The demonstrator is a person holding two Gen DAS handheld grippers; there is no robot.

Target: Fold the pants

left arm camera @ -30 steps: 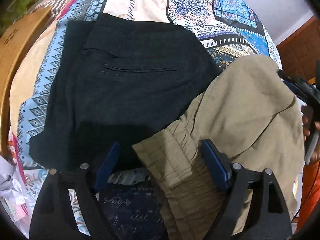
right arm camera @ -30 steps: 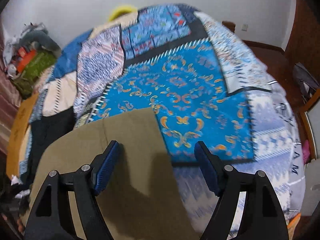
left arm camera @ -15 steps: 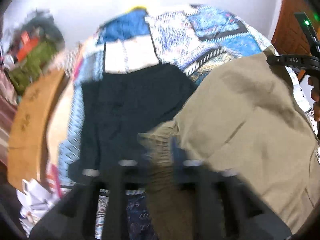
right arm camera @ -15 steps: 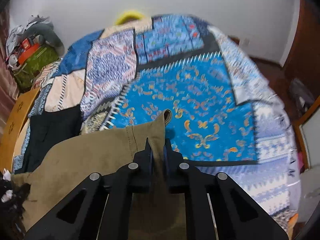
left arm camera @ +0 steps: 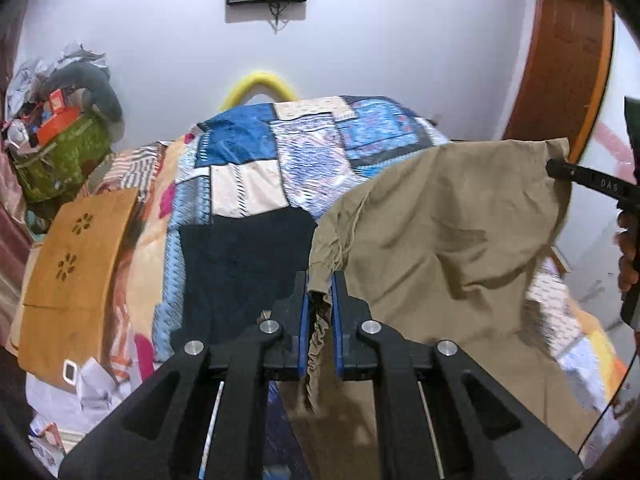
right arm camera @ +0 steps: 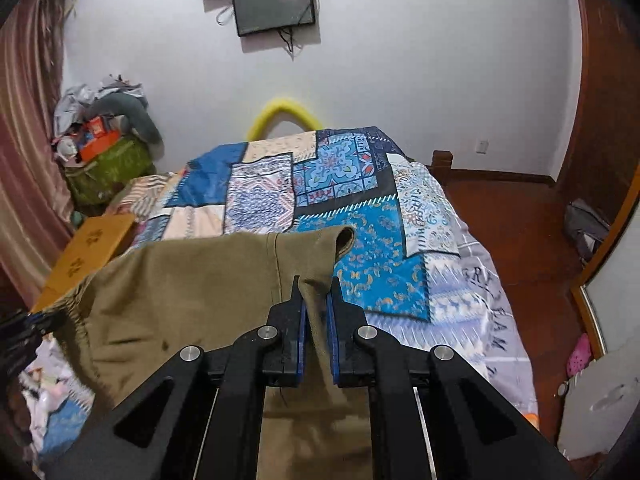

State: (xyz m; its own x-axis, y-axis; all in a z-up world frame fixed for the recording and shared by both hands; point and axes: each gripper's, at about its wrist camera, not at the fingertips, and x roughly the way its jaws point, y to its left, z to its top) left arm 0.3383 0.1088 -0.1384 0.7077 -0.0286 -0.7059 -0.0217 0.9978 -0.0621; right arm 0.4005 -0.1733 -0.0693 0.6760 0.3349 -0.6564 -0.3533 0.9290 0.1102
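I have the tan pants up off the bed now, one claw on each end.

A second ago both claws were wide open over flat cloth; now my left gripper (left arm camera: 320, 292) pinches the bunchy waistband of the tan pants (left arm camera: 452, 232), and my right gripper (right arm camera: 316, 298) pinches a leg cuff. Next, I think, I lay them down folded. Only the left view shows the dark pants (left arm camera: 244, 276) lying on the bed (left arm camera: 308, 144); only the right shows the floor (right arm camera: 516, 216).
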